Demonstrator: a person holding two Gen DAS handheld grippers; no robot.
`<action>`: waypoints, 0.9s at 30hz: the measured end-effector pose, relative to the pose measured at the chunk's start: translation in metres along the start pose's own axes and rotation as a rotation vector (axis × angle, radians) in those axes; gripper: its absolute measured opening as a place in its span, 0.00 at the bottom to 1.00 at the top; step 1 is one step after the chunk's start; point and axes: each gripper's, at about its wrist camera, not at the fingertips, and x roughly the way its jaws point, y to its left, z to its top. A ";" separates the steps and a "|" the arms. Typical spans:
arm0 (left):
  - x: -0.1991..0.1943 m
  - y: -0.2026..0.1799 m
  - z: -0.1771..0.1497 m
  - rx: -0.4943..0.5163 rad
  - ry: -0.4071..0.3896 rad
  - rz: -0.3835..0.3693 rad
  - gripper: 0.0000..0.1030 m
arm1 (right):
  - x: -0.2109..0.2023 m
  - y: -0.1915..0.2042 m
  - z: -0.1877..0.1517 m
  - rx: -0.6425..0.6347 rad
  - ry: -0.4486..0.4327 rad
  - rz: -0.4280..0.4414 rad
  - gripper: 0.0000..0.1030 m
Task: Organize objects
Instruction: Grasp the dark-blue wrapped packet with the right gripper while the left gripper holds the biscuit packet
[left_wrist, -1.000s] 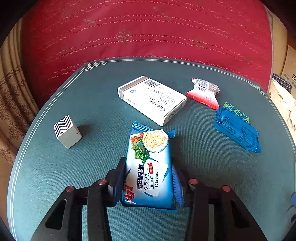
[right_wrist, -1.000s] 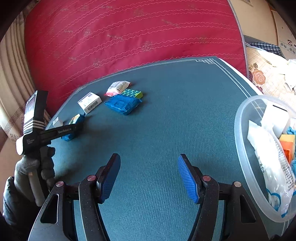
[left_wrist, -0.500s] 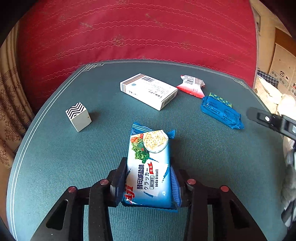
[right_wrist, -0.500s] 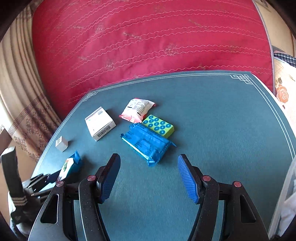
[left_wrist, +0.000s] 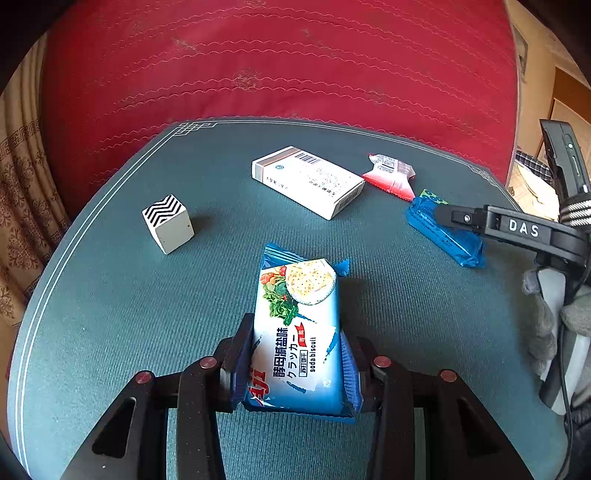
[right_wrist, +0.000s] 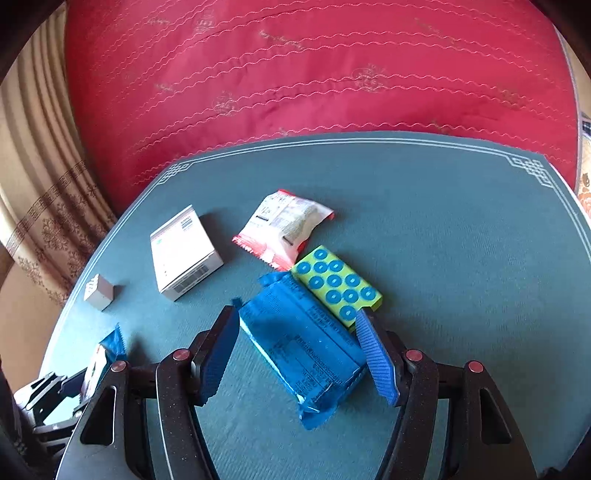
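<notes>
Fingers (left_wrist: 242, 354) of the left gripper (left_wrist: 295, 363) are clamping the cracker packet (left_wrist: 297, 332), while the right gripper (right_wrist: 297, 354) is straddling, spread apart, the blue packet (right_wrist: 306, 339) beside the white box (right_wrist: 183, 253), needing centring before squeezing gently.

Green pad (left_wrist: 433, 194) mostly hidden.

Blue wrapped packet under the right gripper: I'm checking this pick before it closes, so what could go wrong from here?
1. The blue packet lies skewed between the open right gripper pads, so closing may twist it or catch only a corner.
2. The green dotted block touches the packet near the right pad and could be nudged or pinched.
3. The left gripper grips only the near end of the soda biscuit pack; the far end could sag or slip.
</notes>
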 end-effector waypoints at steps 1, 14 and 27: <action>0.000 0.001 0.000 -0.004 0.001 0.000 0.43 | 0.000 0.004 -0.005 -0.011 0.010 0.010 0.65; -0.002 0.002 -0.003 -0.012 0.004 0.007 0.43 | 0.017 0.040 -0.017 -0.115 0.009 -0.122 0.64; -0.001 0.002 -0.003 0.002 0.007 0.005 0.43 | 0.010 0.040 -0.022 -0.113 -0.007 -0.230 0.41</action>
